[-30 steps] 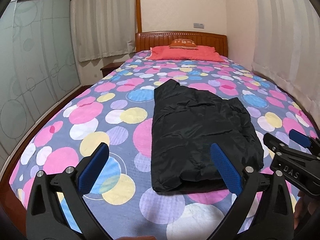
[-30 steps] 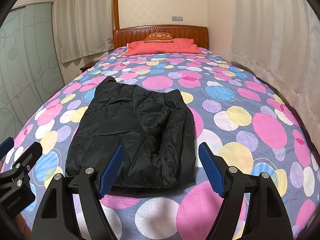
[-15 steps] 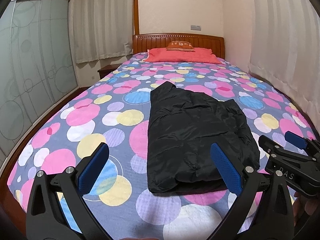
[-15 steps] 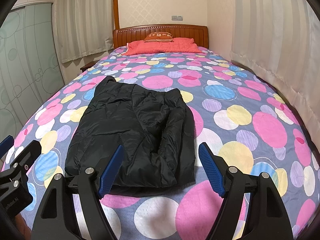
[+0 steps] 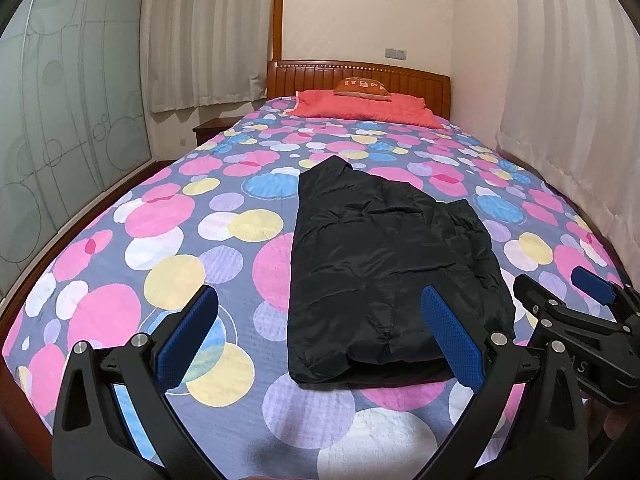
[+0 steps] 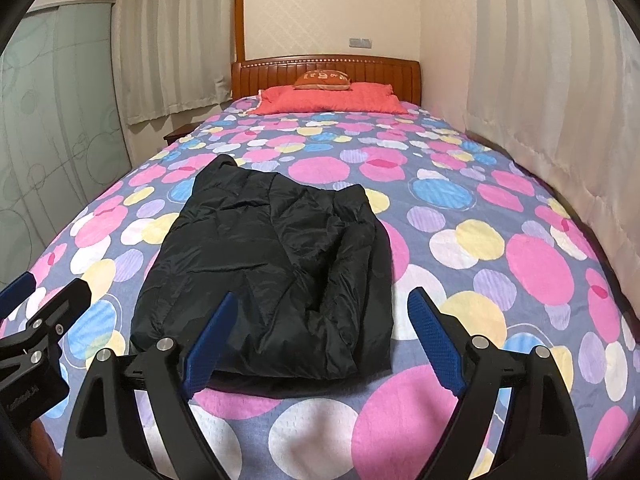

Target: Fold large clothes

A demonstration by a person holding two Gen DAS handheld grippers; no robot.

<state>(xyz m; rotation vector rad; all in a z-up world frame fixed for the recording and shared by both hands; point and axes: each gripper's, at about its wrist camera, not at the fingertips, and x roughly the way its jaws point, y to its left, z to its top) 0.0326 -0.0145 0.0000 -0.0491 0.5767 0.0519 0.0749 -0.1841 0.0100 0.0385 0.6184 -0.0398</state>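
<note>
Black jacket (image 6: 272, 272) lies folded into a compact block near the bed's (image 6: 500, 216) near edge, both tongs, left (image 5: 320, 336) and right (image 6: 320, 340), released and empty, right's jaws just widened, hanging short of it, likely fold done.

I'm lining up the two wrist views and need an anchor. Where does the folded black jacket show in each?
Left wrist view: the black jacket lies right of centre, its near end partly behind the right pad of the left claw.
Right wrist view: the jacket lies left of centre, its near end behind the left pad of the right claw.
Shared landmark: the orange cushion at the wooden headboard.
</note>
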